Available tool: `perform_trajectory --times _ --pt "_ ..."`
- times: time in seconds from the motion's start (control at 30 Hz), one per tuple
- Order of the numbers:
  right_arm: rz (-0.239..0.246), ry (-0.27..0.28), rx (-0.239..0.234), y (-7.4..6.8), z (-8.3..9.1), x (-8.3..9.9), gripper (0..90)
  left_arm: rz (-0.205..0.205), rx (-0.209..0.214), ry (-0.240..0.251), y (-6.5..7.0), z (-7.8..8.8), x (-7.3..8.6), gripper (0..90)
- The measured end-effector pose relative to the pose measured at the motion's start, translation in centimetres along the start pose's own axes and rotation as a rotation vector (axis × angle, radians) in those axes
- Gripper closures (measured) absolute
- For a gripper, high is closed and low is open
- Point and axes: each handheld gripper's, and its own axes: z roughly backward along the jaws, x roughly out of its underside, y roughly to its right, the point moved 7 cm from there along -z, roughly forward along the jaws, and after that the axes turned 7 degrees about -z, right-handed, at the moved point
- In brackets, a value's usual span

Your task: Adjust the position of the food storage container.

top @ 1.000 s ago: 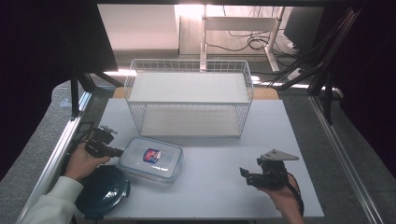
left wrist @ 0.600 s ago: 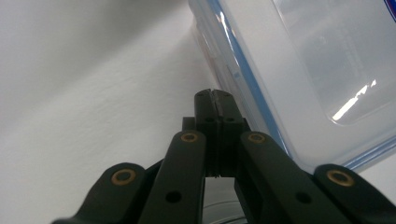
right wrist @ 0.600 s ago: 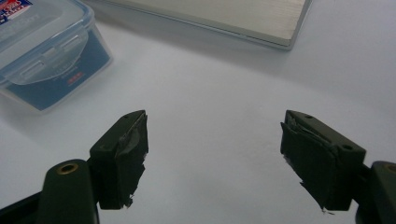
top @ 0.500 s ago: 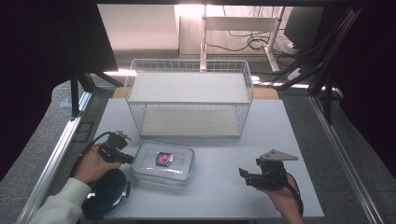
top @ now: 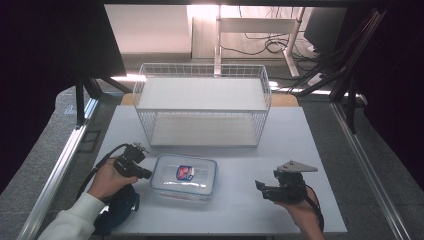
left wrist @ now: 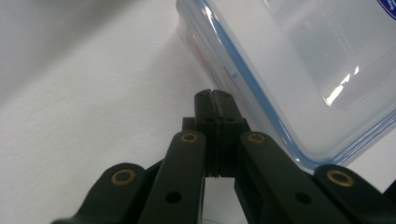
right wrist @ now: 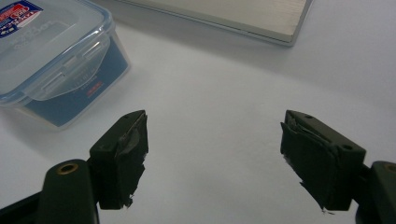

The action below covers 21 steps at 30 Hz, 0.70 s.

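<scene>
The lidded plastic container (top: 184, 175) sits near-centre on the surface (top: 300, 145). It looks light, rigid and slippery. The closed left tool (top: 145, 174) touches its left edge; the right tool (top: 259, 187) is open and empty. Side clips offer grip.

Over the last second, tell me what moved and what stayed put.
The left gripper, jaws shut, slid rightward across the table against the side of the clear lidded container, and the container shifted right with it, uncovering more of the dark blue bowl. Nothing was gripped or released. The right gripper, open and empty, and the wire basket stayed as they were.
</scene>
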Motion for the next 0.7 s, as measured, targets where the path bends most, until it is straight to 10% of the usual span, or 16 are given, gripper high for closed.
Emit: perform_trajectory --times 0.7 --pt "-0.002 0.006 0.004 0.3 0.2 0.0 23.0 -0.089 -0.004 -0.021 3.3 -0.8 -2.0 90.0"
